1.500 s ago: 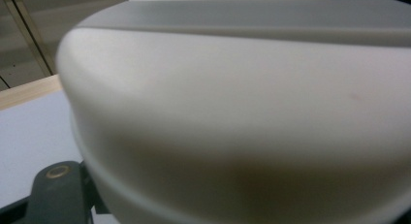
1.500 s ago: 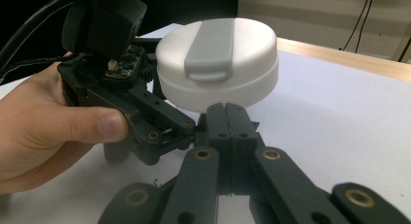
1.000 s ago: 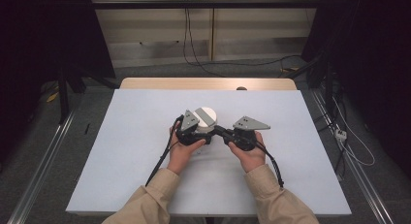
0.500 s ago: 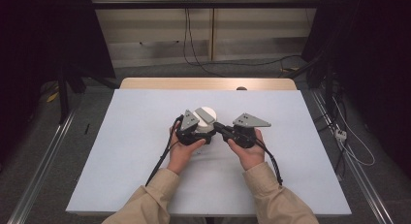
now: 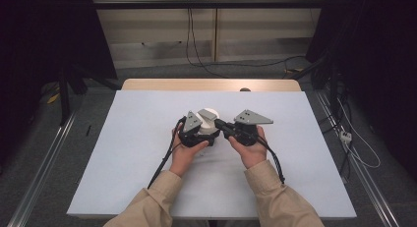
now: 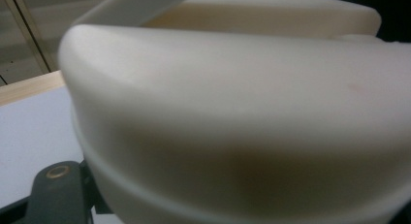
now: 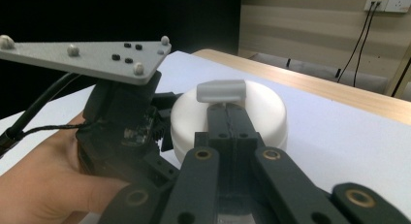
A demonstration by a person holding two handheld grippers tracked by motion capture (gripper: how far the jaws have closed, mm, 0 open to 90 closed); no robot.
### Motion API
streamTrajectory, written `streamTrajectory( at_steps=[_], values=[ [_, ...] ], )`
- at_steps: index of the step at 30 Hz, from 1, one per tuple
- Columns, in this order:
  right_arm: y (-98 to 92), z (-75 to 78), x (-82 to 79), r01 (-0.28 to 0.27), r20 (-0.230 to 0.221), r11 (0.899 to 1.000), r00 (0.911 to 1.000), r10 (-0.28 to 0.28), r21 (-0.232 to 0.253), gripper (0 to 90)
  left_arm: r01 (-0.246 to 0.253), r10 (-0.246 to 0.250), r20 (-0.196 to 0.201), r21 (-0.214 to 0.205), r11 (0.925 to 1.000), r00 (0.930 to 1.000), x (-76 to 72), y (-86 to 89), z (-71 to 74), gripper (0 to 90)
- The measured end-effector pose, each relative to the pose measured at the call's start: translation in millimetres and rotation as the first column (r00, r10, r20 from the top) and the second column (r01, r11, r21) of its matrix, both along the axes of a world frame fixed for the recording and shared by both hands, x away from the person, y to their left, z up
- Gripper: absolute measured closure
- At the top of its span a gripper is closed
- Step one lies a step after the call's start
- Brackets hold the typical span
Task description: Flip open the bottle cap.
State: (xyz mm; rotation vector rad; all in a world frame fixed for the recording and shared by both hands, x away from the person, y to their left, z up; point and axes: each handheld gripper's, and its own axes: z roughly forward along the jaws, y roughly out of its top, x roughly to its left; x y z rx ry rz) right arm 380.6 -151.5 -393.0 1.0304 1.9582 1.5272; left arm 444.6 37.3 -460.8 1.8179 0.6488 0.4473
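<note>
Now you brace the tub and work its lid.
Mid-frame in the high view, your left gripper (image 5: pixel 196 133) clamps the white tub (image 5: pixel 209 118), steadying it; your right gripper (image 7: pixel 228 112), jaws closed together, presses under the grey lid tab (image 7: pixel 221 91), apparently to pry.

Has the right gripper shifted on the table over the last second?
No. The right gripper sits at the same spot relative to the table's wooden far edge, jaws shut at the white container.

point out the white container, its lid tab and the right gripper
white container (image 7: pixel 261 117), right gripper view, its rounded side wall
lid tab (image 7: pixel 221 91), right gripper view, the grey tab's front face
right gripper (image 7: pixel 227 110), right gripper view, midway between its closed tips below the tab
</note>
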Motion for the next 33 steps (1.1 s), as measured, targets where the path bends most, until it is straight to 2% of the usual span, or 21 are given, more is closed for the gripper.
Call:
streamTrajectory(
  at_steps=[7, 33],
  values=[
    [5.4, 2.8, 4.0, -0.009, 0.008, 1.000, 0.9999, 0.009, -0.013, 90.0, 0.000, 0.000, 0.000, -0.001, 1.0000, 1.0000, 0.1, 0.0, 0.0, 18.5],
    [14.3, 11.2, 17.9, 0.004, 0.018, 1.000, 0.9998, -0.004, -0.007, 90.0, -0.001, 0.001, -0.003, -0.009, 1.0000, 1.0000, 0.2, -0.3, -0.2, 18.5]
  ],
)
